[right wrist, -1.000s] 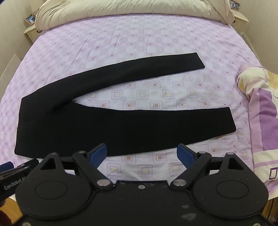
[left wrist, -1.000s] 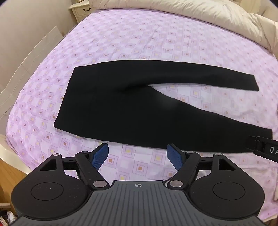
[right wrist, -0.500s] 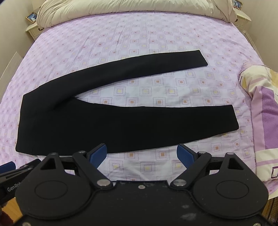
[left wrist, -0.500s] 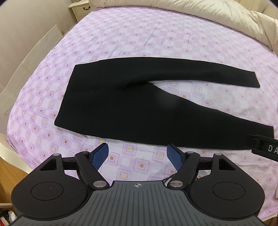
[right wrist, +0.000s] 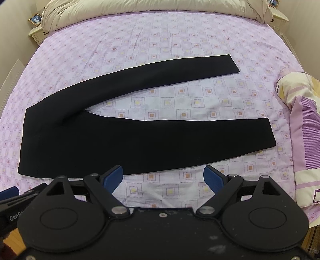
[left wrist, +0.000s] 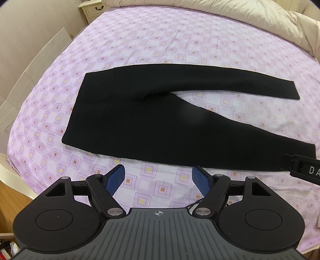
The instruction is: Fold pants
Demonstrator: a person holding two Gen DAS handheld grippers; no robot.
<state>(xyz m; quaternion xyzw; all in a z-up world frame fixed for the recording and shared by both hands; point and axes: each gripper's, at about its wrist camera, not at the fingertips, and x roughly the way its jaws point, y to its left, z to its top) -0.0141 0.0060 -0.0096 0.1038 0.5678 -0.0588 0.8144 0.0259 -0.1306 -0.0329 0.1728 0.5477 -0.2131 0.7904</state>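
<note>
Both open claws (left wrist: pixel 158 178) (right wrist: pixel 163 177) hover just short of pants (left wrist: pixel 160 124).

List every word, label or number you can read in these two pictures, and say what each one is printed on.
"DA", cut off by the picture's edge: on the right gripper, seen from the left camera.
"GenRo", the rest hidden: on the left gripper, seen from the right camera.
Framed photo on the nightstand: too small to read.
Nothing readable elsewhere.

Bed sheet (right wrist: pixel 160 36): lilac, printed with a repeating square pattern, spread flat across the bed. Beige duvet (right wrist: pixel 152 8): bunched along the head of the bed. Folded quilt (right wrist: pixel 300 130): cream with purple panels, at the right edge of the bed. White nightstand (left wrist: pixel 94 10): beside the head of the bed; framed photo (right wrist: pixel 36 19) on another nightstand
</note>
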